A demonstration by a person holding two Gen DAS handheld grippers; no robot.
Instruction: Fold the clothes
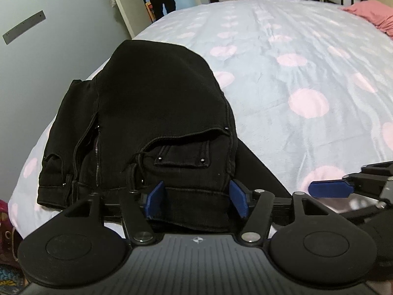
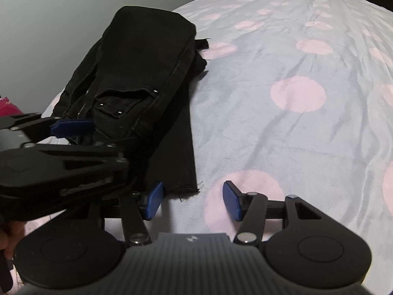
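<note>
Black jeans (image 1: 157, 113) are lying part-folded on the bed (image 1: 282, 73), waistband nearest | step: judging both should be pinching hem and waistband squarely before lifting | left tongs (image 1: 196, 198) are gaping, straddling the waistband, not clamping | right tongs (image 2: 194, 201) are gaping, empty, left pad beside the leg hem (image 2: 181, 186)

1 pr black jeans (image 1: 157, 113), 1 bed (image 1: 282, 78), 2 grippers (both w/ blue pads), 1 pink pillow (image 1: 371, 14).
</note>
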